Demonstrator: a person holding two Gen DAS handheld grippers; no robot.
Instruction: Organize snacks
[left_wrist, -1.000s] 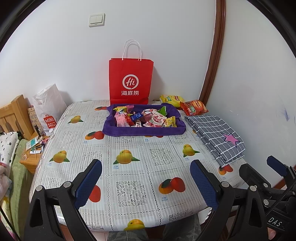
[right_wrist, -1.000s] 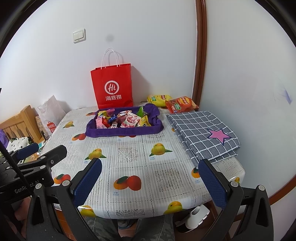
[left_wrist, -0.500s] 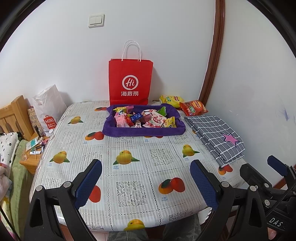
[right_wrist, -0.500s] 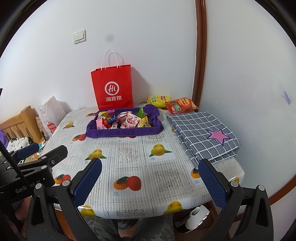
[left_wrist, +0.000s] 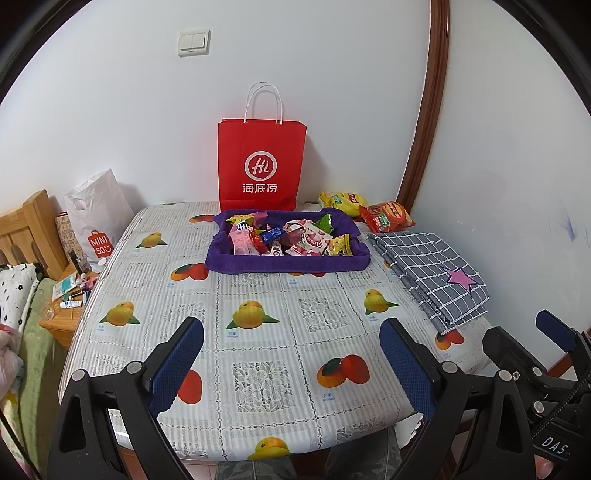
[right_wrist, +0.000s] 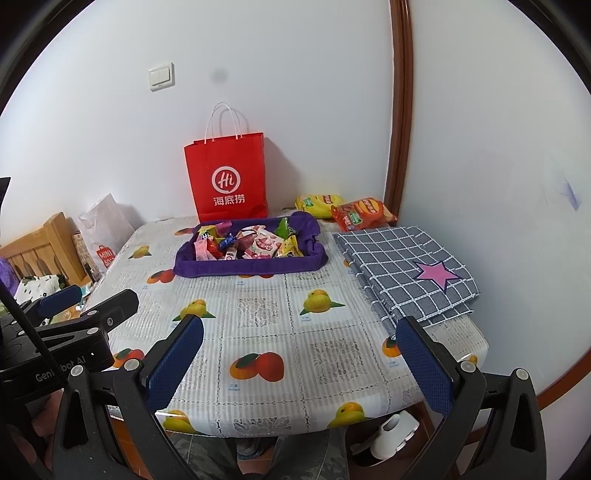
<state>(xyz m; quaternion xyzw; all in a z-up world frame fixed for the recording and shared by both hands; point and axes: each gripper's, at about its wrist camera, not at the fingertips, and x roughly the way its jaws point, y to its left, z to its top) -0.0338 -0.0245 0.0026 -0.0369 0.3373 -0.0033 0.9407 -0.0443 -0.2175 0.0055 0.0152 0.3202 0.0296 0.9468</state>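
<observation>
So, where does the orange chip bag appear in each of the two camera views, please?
Left wrist view: the orange chip bag lies at the far right of the table, right of the yellow chip bag.
Right wrist view: the bag sits right of centre, beyond the checked cloth.
Shared landmark: the red paper bag standing against the wall.

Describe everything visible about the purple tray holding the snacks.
The purple tray looks like soft, towel-like fabric with low rolled walls, roughly rectangular. It rests flat on the fruit-print tablecloth toward the far side, just in front of the upright red paper bag. It holds a loose heap of small wrapped snacks. The checked cloth lies to its right, apart from it. Neither pair of tongs touches it.
</observation>
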